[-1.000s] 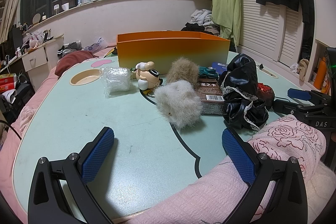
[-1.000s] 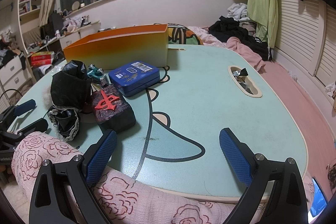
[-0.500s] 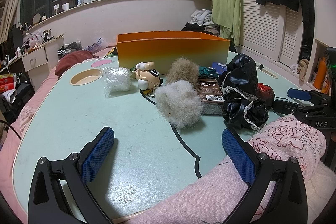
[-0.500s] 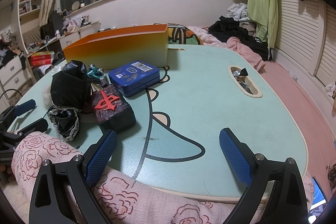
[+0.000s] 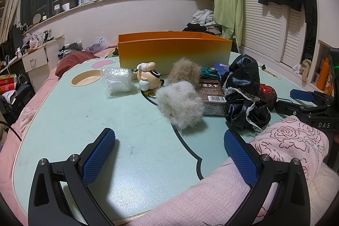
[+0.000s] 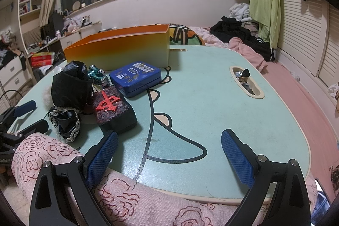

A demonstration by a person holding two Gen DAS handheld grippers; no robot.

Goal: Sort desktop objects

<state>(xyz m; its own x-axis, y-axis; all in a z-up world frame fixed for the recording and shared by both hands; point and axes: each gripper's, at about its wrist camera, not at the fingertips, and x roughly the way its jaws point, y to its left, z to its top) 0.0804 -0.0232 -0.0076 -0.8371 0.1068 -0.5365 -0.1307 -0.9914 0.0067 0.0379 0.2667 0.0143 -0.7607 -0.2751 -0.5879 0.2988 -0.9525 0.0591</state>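
Left wrist view shows the things to sort lying loose in a cluster on the table (image 5: 70,120), in front of the orange box (image 5: 173,52). Nothing of them shows inside the box, though its floor is hidden from both cameras, so the sorting looks not yet begun and every piece is left to move.

Counted: two fur puffs, a pale one (image 5: 180,106) nearest and a brown one (image 5: 186,71) behind it; one cartoon figure (image 5: 148,76); one clear wrapped bundle (image 5: 118,82); one brown card box (image 5: 211,92); one green toy car (image 5: 209,72); one black lace-edged cloth (image 5: 243,96). The right wrist view adds one blue tin (image 6: 136,77) just in front of the orange box and one dark block with a red character (image 6: 113,107) touching the cloth.

The left hand-held gripper (image 5: 169,154) hovers low over the near table edge, spread wide and empty, well short of the pale puff. The right hand-held gripper (image 6: 169,156) is likewise wide and empty, its left finger (image 6: 101,158) near the dark block. A pink rose-print sleeve (image 6: 42,154) lies along the table edge between them.
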